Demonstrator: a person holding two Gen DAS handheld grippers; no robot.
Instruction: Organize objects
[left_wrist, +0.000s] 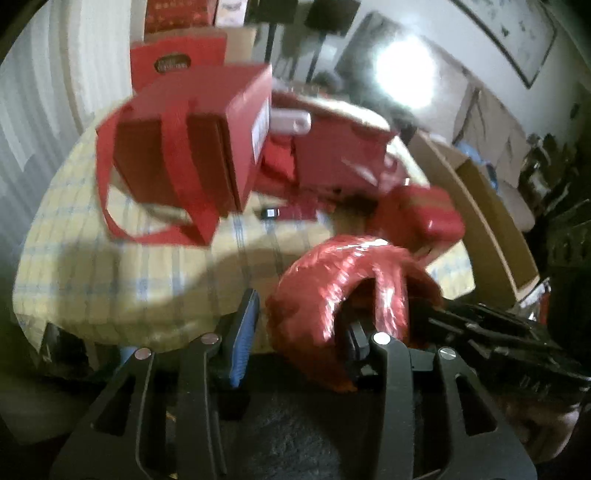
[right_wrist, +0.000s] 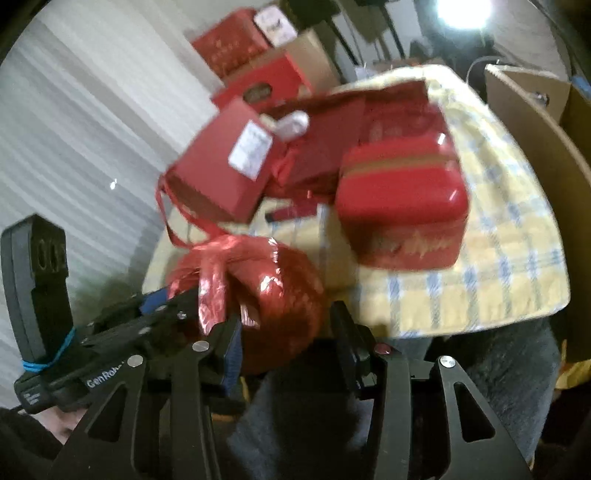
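Observation:
A shiny red ribbon roll (left_wrist: 343, 291) (right_wrist: 266, 280) sits at the near edge of the table, which is covered in a yellow and blue check cloth (left_wrist: 110, 266) (right_wrist: 498, 240). My left gripper (left_wrist: 303, 314) is open. Its blue-padded finger (left_wrist: 243, 332) stands just left of the roll, and the other finger sits in the roll's hole. My right gripper (right_wrist: 286, 317) is open too and straddles the roll from the other side, its pads close to the roll's flanks. Both views are blurred.
A red box with a ribbon handle (left_wrist: 192, 136) (right_wrist: 221, 177) stands behind the roll. A red tin (left_wrist: 421, 218) (right_wrist: 402, 206) is to the right, with a flat red bag (left_wrist: 343, 147) behind it. An open cardboard box (left_wrist: 491, 221) (right_wrist: 535, 110) stands off the table's right side.

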